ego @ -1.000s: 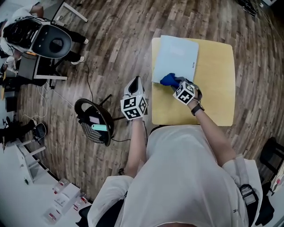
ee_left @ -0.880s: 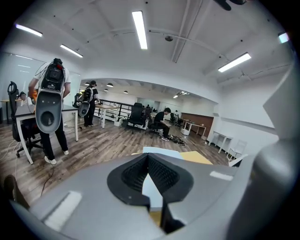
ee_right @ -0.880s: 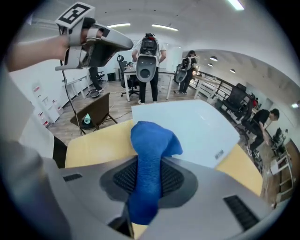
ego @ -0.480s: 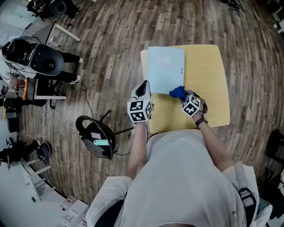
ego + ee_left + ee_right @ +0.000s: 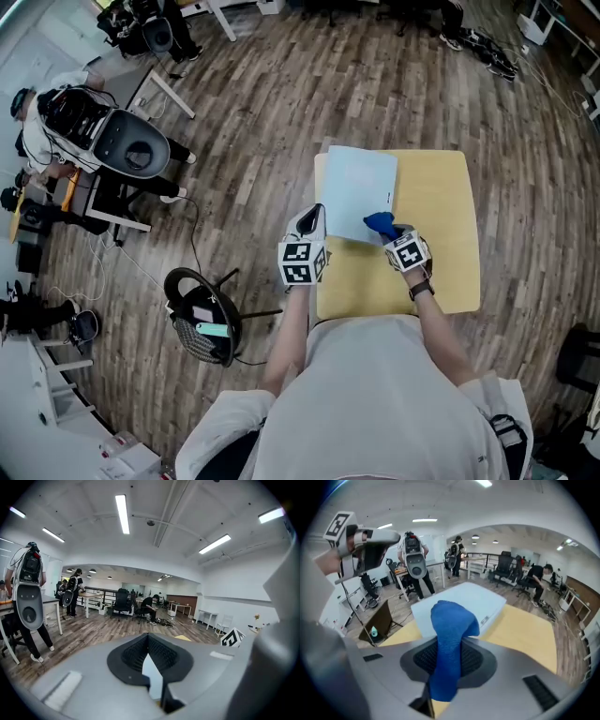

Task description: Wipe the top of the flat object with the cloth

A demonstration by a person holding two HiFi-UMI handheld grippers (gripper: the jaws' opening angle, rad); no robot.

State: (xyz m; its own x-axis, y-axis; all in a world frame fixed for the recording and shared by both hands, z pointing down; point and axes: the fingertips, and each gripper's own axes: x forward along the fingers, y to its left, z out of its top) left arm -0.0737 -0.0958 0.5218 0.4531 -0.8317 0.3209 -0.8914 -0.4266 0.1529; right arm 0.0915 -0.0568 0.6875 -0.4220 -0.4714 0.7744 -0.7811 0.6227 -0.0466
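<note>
The left gripper (image 5: 312, 217) hangs off the table's left edge, at about 8 o'clock from the flat pale-blue panel (image 5: 359, 187). Its jaws are together at the tips and carry nothing, so it is not steadying anything.

The panel lies flat on the yellow table (image 5: 431, 253), toward the table's 11 o'clock corner. Its far edge sits at the table's far rim, or possibly just over it. Nothing pins it down.

At the panel's 5 o'clock corner is the blue cloth (image 5: 379, 223), clamped between the jaws of the right gripper (image 5: 394, 236). It is bunched into a rounded wad that sticks out past the jaw tips.

The main risk, as I judge it, is the panel skating. A stroke pushed toward 12 o'clock with the left gripper idle could drag the loose panel along and tip it off the far rim. A wad this narrow also touches only a thin strip, so parts of the top could be missed. Starting right on the corner, the cloth may slip off onto the table. If it snags on the panel's edge, it could be pulled out of the jaws.
</note>
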